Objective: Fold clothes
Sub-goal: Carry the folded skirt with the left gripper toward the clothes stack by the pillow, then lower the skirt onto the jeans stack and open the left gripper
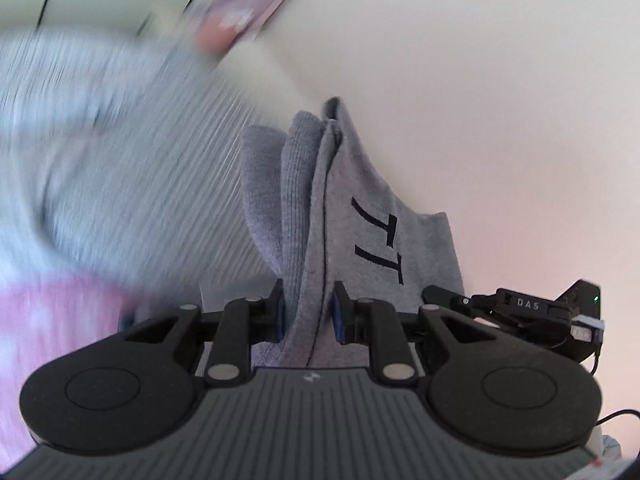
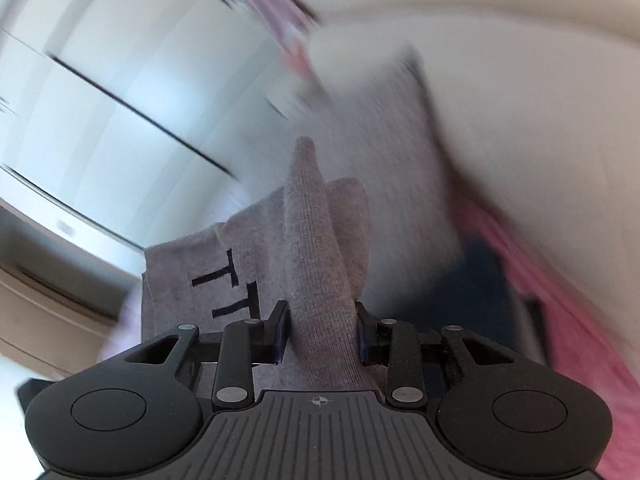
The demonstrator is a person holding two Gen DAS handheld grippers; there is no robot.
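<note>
1. Two claws, both mine, clamp one grey garment: left claw [image 1: 308, 312] and right claw [image 2: 320, 332] each pinch bunched fabric.
2. Grey garment [image 1: 360, 220], printed "TT", hangs lifted between them; the rest trails blurred over pink cloth [image 1: 52, 320].
3. Step, I judge: raising it to spread.
4. Next: pull corners apart, lay flat.

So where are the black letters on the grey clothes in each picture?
Left wrist view: the black letters sit right of centre on the grey garment, just above the left claw, which pinches the fabric.
Right wrist view: the letters sit left of centre, just above the right claw, which grips a bunched fold.
Shared landmark: the pink fabric, lower left in one, right edge in the other.
</note>
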